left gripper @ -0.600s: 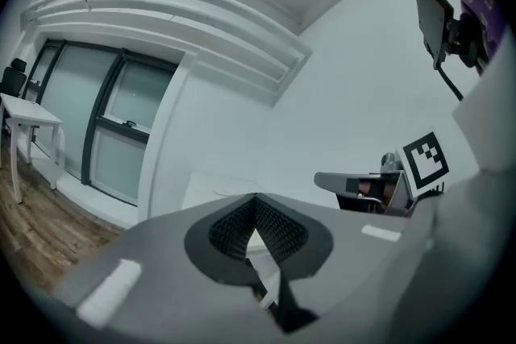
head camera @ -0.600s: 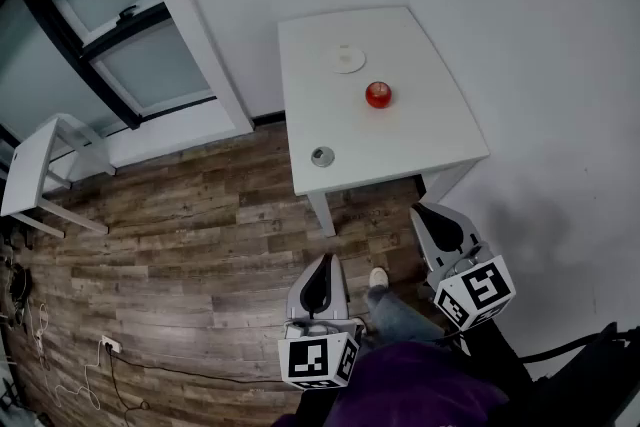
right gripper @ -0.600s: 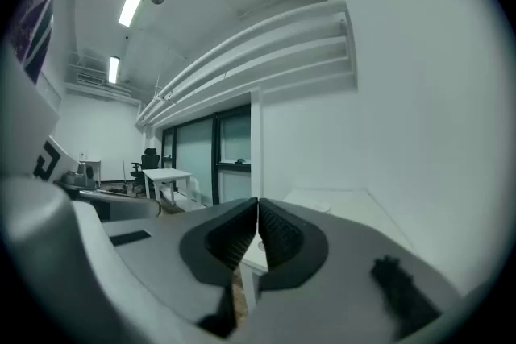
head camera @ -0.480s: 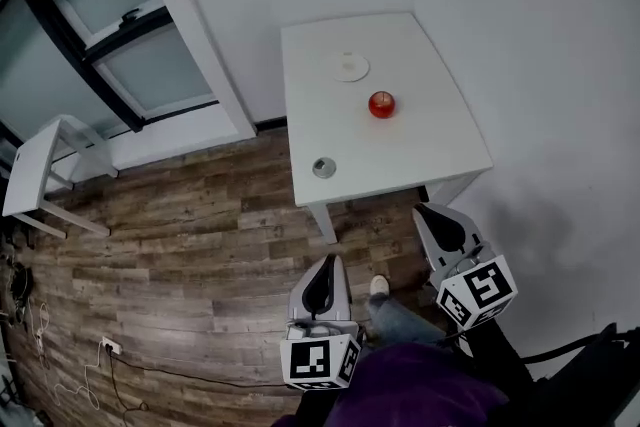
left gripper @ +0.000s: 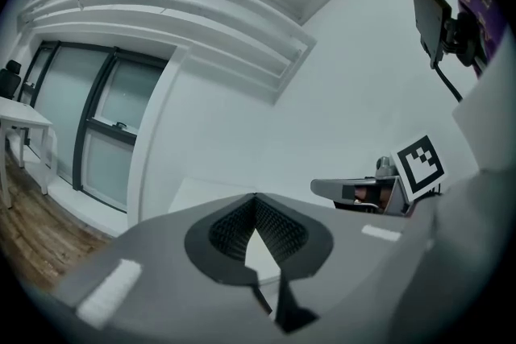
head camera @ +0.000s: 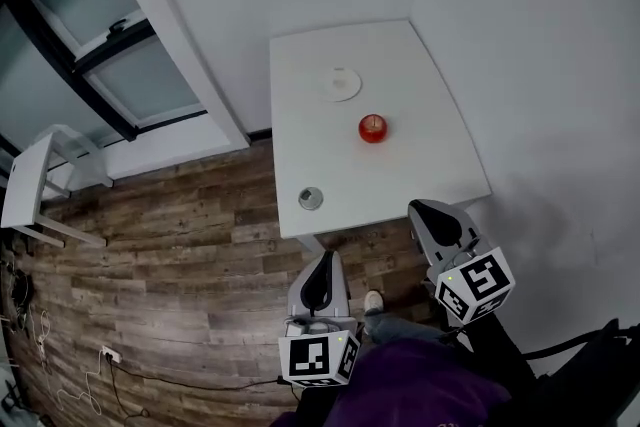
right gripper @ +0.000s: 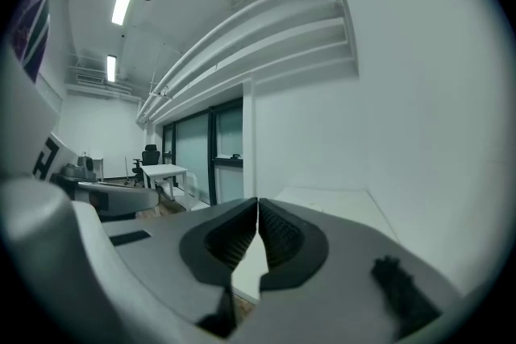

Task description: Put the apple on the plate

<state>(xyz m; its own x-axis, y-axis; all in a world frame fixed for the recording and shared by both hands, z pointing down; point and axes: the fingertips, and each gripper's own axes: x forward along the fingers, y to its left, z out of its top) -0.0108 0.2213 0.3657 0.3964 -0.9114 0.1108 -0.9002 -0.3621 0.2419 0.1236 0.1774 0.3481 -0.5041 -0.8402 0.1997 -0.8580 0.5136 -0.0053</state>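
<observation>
A red apple [head camera: 373, 128] sits near the middle of a white square table [head camera: 430, 165] in the head view. A small white plate [head camera: 340, 84] lies farther back on the same table, apart from the apple. My left gripper [head camera: 322, 263] hangs over the wooden floor short of the table's near edge, jaws shut with nothing between them. My right gripper [head camera: 428, 212] is just off the table's near right corner, also shut and empty. Neither gripper view shows the apple or plate; each looks past its closed jaws at the table top [left gripper: 201, 193] [right gripper: 339, 201].
A small grey round object [head camera: 311, 198] rests near the table's front left corner. White walls close in behind and to the right of the table. A glass door [head camera: 120, 65] and a small white side table [head camera: 35, 180] stand to the left. A cable [head camera: 110, 360] lies on the floor.
The view has shifted: the table now sits lower and closer to both grippers. The apple, plate and grey object keep their places on the table.
</observation>
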